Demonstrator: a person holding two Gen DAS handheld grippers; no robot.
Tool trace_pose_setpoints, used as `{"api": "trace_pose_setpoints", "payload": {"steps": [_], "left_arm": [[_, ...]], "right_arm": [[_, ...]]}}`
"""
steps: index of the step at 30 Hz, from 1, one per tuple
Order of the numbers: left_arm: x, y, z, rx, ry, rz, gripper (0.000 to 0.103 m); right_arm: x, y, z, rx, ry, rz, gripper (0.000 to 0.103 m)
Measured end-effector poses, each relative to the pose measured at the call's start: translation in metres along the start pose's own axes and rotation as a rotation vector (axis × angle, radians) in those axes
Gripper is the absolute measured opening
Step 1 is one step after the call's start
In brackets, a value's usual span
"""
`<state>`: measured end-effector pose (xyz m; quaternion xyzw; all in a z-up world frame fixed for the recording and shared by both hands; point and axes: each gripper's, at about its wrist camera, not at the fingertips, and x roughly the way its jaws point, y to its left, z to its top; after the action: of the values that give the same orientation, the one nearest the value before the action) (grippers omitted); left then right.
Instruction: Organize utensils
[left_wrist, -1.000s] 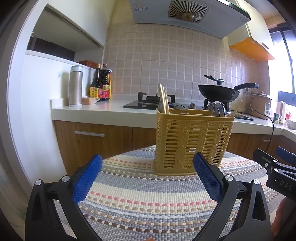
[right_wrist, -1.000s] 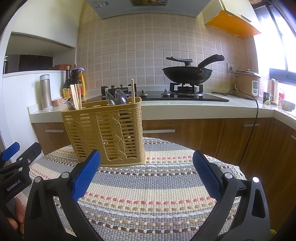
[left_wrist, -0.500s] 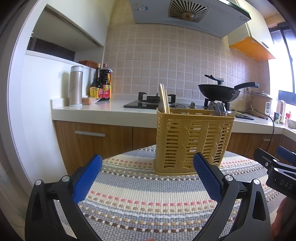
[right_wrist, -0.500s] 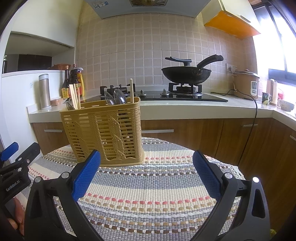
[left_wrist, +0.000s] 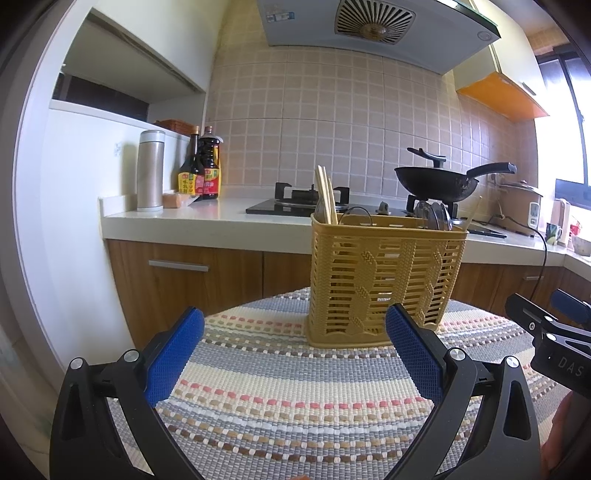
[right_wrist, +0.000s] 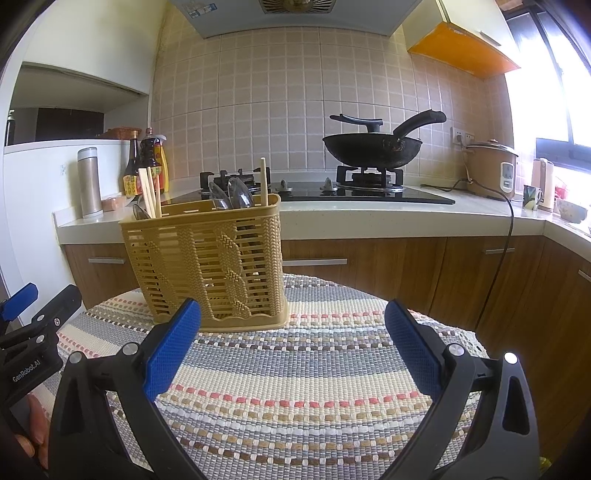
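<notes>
Basket (left_wrist: 384, 284) of yellow plastic stands upright on the striped tabletop (left_wrist: 295, 398), holding chopsticks (left_wrist: 327, 201) and spoons (right_wrist: 232, 192). Left hand-held gripper (left_wrist: 295, 360) and right hand-held gripper (right_wrist: 291, 354) sit wide apart, empty, just short of it.

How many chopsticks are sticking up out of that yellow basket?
3 show: two together at the basket's left end, one alone at its right end. Others may be hidden inside.

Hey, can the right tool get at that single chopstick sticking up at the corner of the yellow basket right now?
Probably yes. The right tool is open and empty, and the lone chopstick rises above the basket rim at its near right corner, apart from the spoons. Only bare striped mat lies between them.
</notes>
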<state>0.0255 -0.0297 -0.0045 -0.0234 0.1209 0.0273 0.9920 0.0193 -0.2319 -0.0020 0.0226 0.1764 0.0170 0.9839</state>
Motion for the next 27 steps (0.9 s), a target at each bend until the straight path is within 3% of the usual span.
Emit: {"api": "trace_pose_setpoints", "payload": {"steps": [27], "left_arm": [[-0.0037, -0.0029, 0.0004, 0.008, -0.011, 0.020, 0.095]], "right_arm": [[-0.0006, 0.0026, -0.0009, -0.016, -0.007, -0.006, 0.095]]}}
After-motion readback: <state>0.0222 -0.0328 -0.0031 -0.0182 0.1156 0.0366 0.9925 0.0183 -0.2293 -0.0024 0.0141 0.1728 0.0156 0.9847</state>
